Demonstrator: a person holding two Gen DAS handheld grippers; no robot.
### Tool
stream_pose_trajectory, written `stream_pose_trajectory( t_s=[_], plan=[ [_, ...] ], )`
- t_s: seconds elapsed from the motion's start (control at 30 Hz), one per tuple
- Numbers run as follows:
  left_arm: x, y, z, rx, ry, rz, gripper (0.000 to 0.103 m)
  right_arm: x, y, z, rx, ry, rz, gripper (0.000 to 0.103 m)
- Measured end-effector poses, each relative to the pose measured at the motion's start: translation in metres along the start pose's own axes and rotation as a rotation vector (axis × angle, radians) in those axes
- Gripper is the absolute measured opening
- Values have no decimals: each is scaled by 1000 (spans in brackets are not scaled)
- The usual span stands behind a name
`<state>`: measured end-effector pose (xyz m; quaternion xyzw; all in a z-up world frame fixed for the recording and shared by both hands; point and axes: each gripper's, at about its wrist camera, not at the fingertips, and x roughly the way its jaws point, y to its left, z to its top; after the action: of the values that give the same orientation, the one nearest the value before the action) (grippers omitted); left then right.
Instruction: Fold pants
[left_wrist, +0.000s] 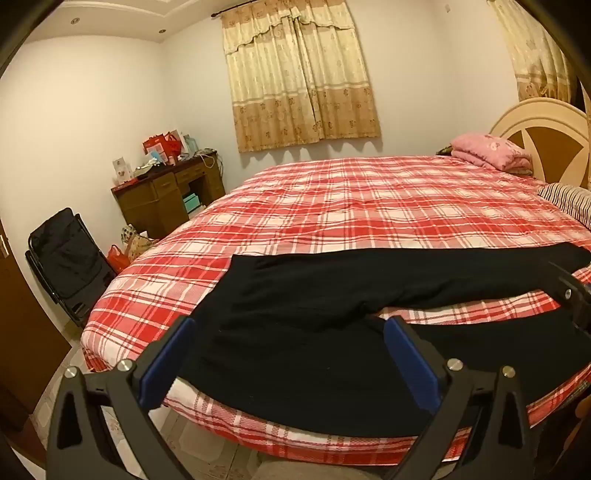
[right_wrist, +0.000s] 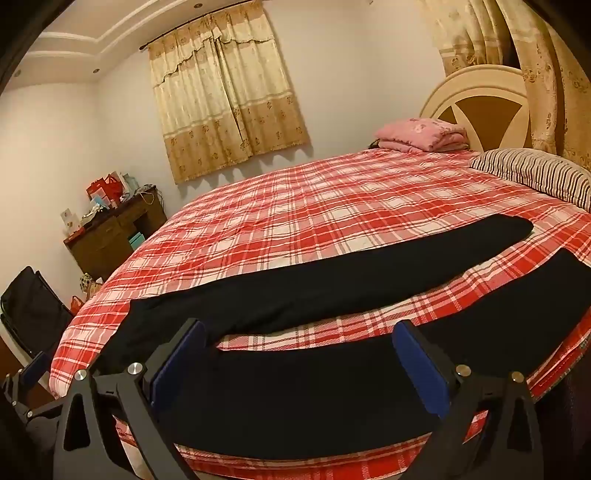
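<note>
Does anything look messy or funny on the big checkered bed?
Nothing much. The black pants lie flat on the plaid bedspread, legs spread apart in a V and not yet folded. The near leg runs along the bed's edge.

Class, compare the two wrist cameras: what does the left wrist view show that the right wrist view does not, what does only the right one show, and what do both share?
Only the left wrist view shows the waist end of the black pants in full. Only the right wrist view shows both leg ends, the far leg and the near leg spread apart, and the whole striped pillow. Both show the red plaid bed, the curtain, the pink folded blanket, the desk, and open grippers, left gripper, right gripper, holding nothing.
</note>
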<state>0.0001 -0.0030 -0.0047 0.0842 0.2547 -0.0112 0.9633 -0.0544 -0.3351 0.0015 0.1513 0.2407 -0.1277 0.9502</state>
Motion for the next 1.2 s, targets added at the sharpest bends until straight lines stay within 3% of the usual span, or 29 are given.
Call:
stream_pose_trajectory(
  t_s=[1.2],
  plan=[
    [4, 0, -4, -9, 29, -16, 103, 5, 3, -6, -5, 24, 4, 102]
  ],
)
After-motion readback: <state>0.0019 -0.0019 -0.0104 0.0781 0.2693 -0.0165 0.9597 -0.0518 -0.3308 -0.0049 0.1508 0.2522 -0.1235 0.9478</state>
